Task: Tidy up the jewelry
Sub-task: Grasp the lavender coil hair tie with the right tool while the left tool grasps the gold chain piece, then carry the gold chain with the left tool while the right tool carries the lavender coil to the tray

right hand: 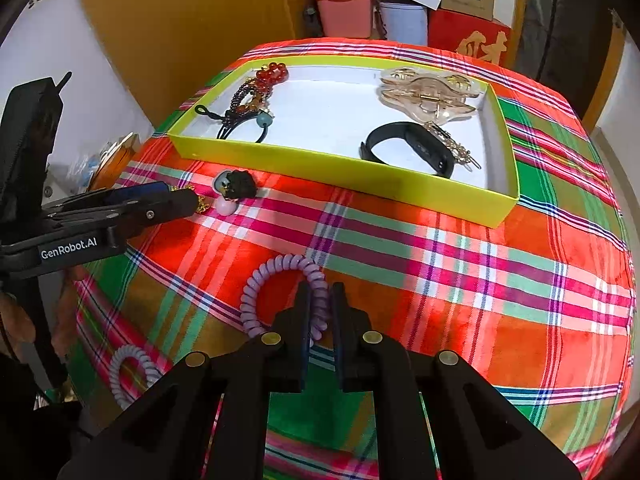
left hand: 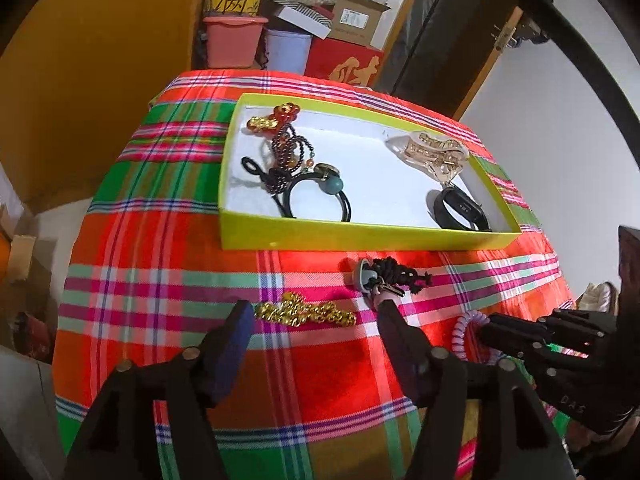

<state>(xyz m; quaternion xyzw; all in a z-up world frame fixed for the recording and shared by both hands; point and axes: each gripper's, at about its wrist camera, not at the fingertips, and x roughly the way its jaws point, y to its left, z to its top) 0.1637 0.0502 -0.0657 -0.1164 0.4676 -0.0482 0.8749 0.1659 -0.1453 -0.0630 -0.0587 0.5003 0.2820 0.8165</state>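
A yellow-green tray (left hand: 360, 236) (right hand: 400, 188) on the plaid cloth holds bead bracelets (left hand: 286, 140), a black hair tie (left hand: 316, 200), a clear hair claw (left hand: 432, 152) (right hand: 428, 92) and a black band (left hand: 460, 210) (right hand: 408, 148). My left gripper (left hand: 316, 312) is open around a gold chain (left hand: 308, 314) on the cloth. A black corded charm (left hand: 392, 276) (right hand: 236, 188) lies just beyond. My right gripper (right hand: 322, 292) is shut on a purple coil hair tie (right hand: 288, 292), which also shows in the left wrist view (left hand: 464, 336).
A second pale coil tie (right hand: 128, 372) lies near the cloth's left edge. Behind the table stand a pink tub (left hand: 234, 40), a lilac bucket (left hand: 288, 50), cardboard boxes (left hand: 352, 20) and a red box (left hand: 348, 68). An orange door (left hand: 100, 80) is at left.
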